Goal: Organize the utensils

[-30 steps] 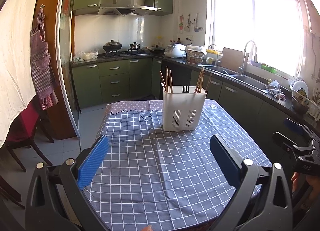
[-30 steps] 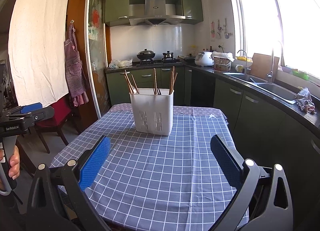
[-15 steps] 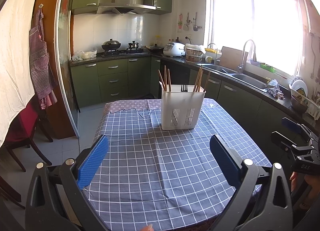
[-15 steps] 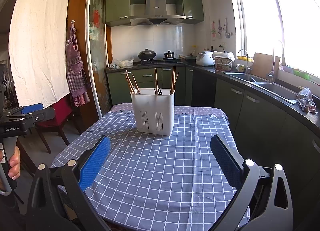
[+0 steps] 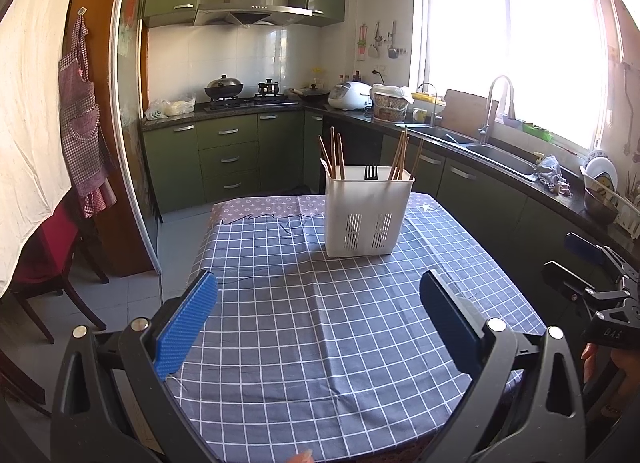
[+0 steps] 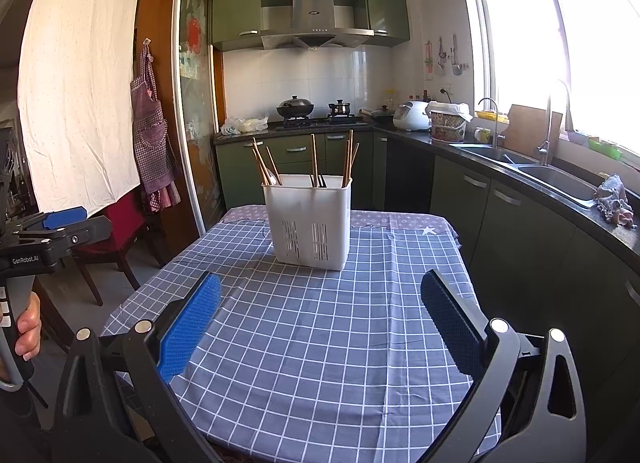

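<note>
**A:** Where do things stand?

**B:** The white holder (image 5: pixel 368 215) sits upright toward the far end of the counter (image 5: pixel 320 335), on the checked cloth (image 6: pixel 320 335). Chopsticks (image 5: pixel 335 155) lean in its outer compartments and a dark fork (image 5: pixel 371 172) pokes up in the middle. The left gripper (image 5: pixel 319 317) and right gripper (image 6: pixel 320 317) both hover over the near edge, well apart from the holder, with their fingers (image 5: pixel 188 319) spread wide and nothing between them.

**A:** What could go wrong from here?

**B:** My guess is tipping. The holder looks tall and light, and the chopsticks stick out well above the rim at slants. Reaching in from the side could catch a leaning stick and lever the whole thing over, or drag it along the cloth. Thin sticks may also twist out from between wide pads. And with both grippers aiming at one small target, they could knock each other.

**A:** Anything you can't make out?

**B:** Plenty. The holder's inside is hidden by its wall, so I can't count what's in it or see the dividers. A pale spoon-like shape shows at the left corner, but I can't be sure. The near counter edge is hidden behind the gripper bodies, so I can't tell whether any loose utensils lie there.
</note>
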`<state>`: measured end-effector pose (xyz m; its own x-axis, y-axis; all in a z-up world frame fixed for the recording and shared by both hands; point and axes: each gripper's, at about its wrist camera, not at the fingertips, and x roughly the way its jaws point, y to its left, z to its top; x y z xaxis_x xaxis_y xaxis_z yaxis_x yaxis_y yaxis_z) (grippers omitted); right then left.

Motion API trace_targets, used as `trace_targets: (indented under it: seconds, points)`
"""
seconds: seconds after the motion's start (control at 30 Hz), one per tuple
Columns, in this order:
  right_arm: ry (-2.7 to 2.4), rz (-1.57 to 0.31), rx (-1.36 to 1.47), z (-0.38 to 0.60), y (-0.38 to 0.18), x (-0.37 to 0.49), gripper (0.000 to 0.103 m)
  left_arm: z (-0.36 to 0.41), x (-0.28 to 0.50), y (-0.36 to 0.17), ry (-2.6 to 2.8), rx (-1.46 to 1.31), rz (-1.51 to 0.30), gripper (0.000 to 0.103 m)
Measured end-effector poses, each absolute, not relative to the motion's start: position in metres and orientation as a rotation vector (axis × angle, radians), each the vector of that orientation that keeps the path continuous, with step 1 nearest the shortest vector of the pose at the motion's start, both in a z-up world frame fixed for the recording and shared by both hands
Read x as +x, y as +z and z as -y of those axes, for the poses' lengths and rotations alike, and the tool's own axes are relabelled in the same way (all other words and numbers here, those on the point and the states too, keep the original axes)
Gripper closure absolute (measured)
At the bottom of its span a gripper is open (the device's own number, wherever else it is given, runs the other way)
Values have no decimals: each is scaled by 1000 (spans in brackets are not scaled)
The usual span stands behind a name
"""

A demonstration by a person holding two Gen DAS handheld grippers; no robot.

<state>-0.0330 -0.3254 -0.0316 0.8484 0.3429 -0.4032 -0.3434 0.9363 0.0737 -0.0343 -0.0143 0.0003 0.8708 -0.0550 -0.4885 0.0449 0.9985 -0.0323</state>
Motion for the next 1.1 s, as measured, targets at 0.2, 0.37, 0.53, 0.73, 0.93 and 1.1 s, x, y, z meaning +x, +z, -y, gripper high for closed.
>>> trace_targets:
  seconds: [0.2,0.37,0.53,0.73,0.93,1.1]
  points:
    - [363,-426,-3,325,-34,-33,5,15,-36,0,-39,-7,-508,7]
    - [363,-426,-3,325,-34,-33,5,18,-38,0,-21,19,-499,7]
    - [365,-426,-5,324,-35,-32,5,17,-39,0,-23,23,-497,7]
    - [366,-427,-6,324,-36,-32,5,16,-39,1,-26,18,-498,7]
    - [366,-428,-6,323,-36,-31,5,16,-40,1,-37,18,-499,7]
    - [369,-429,-9,324,-38,-30,5,17,-40,1,-30,29,-496,7]
